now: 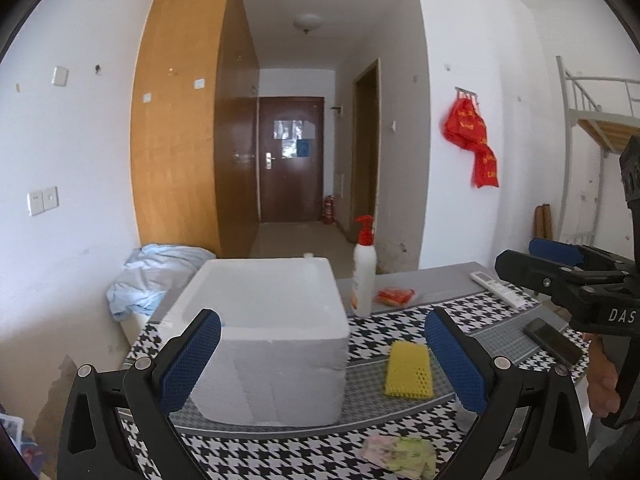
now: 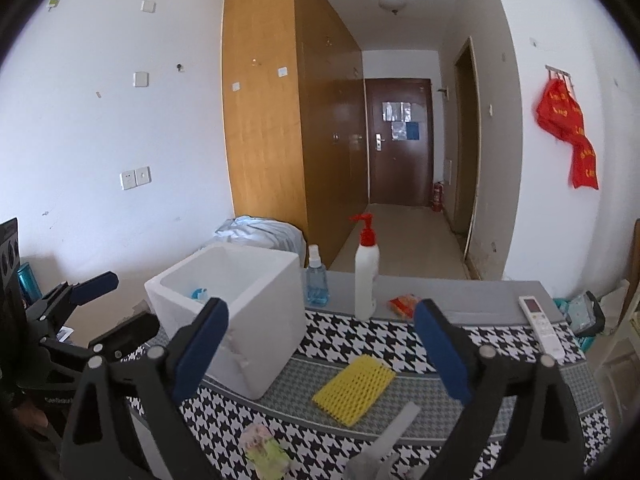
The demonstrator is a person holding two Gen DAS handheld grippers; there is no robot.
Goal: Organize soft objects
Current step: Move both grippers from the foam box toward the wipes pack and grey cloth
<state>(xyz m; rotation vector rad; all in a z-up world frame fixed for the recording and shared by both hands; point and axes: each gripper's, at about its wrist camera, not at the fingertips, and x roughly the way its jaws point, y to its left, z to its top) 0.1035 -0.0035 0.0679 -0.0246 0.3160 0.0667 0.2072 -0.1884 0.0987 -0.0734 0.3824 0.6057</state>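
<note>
White foam box (image 2: 248, 312) with matt, grainy walls; yellow mesh sponge (image 2: 354, 390), open-celled; woven houndstooth cloth (image 2: 352, 338) over the table; glossy plastic pump bottle (image 2: 366, 276); smooth wooden wardrobe (image 2: 260, 120)

White walls (image 2: 100, 120) enclose the room, dotted with switch plates and sockets. A tall wooden wardrobe (image 2: 272, 120) stands against the left wall, and beside it a corridor with a beige floor (image 2: 404, 236) runs to a dark brown door (image 2: 400, 140). A dome ceiling lamp (image 2: 394, 2) hangs above. Red cloth bags (image 1: 472, 140) hang from wall hooks. A white metal bunk bed frame (image 1: 592, 120) stands at the right.
</note>
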